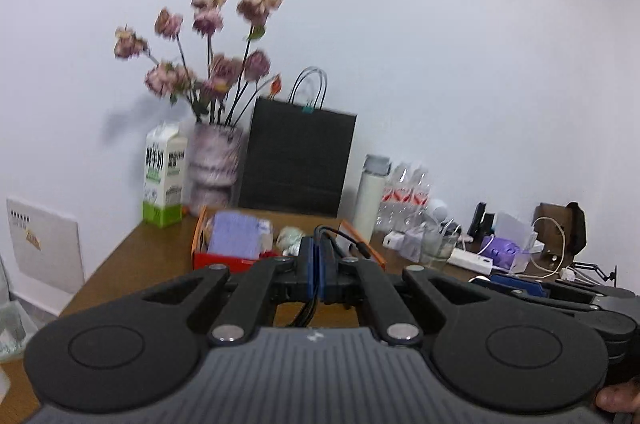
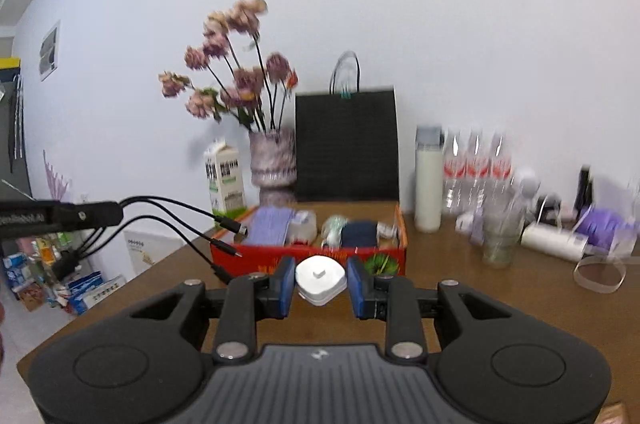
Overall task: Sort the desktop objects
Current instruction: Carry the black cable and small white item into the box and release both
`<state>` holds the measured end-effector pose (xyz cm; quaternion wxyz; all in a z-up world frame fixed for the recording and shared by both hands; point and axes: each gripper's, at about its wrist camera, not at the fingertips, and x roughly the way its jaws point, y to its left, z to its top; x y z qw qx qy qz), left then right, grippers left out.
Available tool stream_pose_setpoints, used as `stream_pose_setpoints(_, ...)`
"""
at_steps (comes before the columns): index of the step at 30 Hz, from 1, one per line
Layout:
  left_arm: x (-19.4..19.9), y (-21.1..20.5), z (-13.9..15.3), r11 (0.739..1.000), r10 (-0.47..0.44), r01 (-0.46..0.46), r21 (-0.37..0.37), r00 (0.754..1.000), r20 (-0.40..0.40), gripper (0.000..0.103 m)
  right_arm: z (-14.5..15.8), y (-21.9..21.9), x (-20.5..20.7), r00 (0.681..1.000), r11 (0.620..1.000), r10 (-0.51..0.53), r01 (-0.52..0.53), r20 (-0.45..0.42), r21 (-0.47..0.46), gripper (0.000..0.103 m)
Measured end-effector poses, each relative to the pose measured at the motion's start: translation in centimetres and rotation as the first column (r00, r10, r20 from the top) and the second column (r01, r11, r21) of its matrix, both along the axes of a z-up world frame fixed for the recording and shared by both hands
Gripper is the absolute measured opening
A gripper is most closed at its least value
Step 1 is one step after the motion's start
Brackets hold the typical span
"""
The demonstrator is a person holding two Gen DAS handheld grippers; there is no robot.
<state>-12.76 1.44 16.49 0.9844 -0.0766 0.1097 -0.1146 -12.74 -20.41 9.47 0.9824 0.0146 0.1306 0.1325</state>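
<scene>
My left gripper (image 1: 319,270) is shut on a black multi-head charging cable (image 1: 340,238), held above the desk in front of the red storage box (image 1: 224,259). In the right wrist view the left gripper (image 2: 116,213) comes in from the left with the cable's plugs (image 2: 230,224) hanging near the box's left end. My right gripper (image 2: 320,282) is shut on a white square charger (image 2: 320,280) just in front of the red box (image 2: 308,256), which holds a purple pack, a dark blue item and small things.
A milk carton (image 1: 165,176), a vase of dried flowers (image 1: 214,168) and a black paper bag (image 1: 298,160) stand behind the box. A white flask (image 2: 429,180), water bottles (image 2: 476,168), a glass (image 2: 498,240), a power strip (image 1: 470,261) and cables lie to the right.
</scene>
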Motion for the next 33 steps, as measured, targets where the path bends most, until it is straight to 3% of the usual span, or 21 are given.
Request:
stream_pose_setpoints(9, 0.1, 0.1, -0.3, 1.0, -0.019, 0.018, -0.022, 1.0, -0.012, 0.003, 0.5, 0.8, -0.4, 1.0, 1.0, 0.023, -0.023, -0.002, -0.003, 0.027)
stream_pose_setpoints(13, 3.0, 0.0, 0.3, 0.999, -0.037, 0.037, -0.001, 0.999, 0.005, 0.003, 1.5, 0.9, 1.8, 0.999, 0.999, 0.046, -0.046, 0.021, -0.014, 0.027)
stream_pose_setpoints(18, 10.6, -0.3, 2.5, 0.997, -0.066, 0.065, 0.047, 0.998, 0.017, 0.003, 4.7, 0.0, 9.1, 0.997, 0.999, 0.037, -0.035, 0.066, -0.022, 0.027)
stream_pose_setpoints(21, 16.3, -0.3, 4.1, 0.996, -0.085, 0.086, 0.034, 0.996, -0.013, 0.003, 6.4, -0.8, 14.8, 0.998, 0.999, 0.038, -0.038, 0.05, -0.001, 0.027)
stream_pose_setpoints(26, 26.4, -1.2, 4.3, 0.994, -0.099, 0.103, 0.031, 0.989, -0.112, 0.003, 6.6, -1.1, 25.6, 0.995, 0.998, 0.053, -0.051, -0.09, 0.024, 0.027)
stream_pose_setpoints(29, 31.9, -2.0, 2.0, 0.995, -0.091, 0.095, 0.007, 0.971, -0.223, 0.003, 4.7, -0.6, 31.8, 0.978, 0.999, 0.032, -0.029, -0.206, 0.02, 0.027)
stream_pose_setpoints(33, 37.4, -3.1, -2.3, 0.996, -0.086, 0.08, -0.032, 0.934, -0.347, 0.003, 0.7, -0.2, 39.1, 0.93, 1.0, 0.0, 0.007, -0.367, 0.017, 0.027)
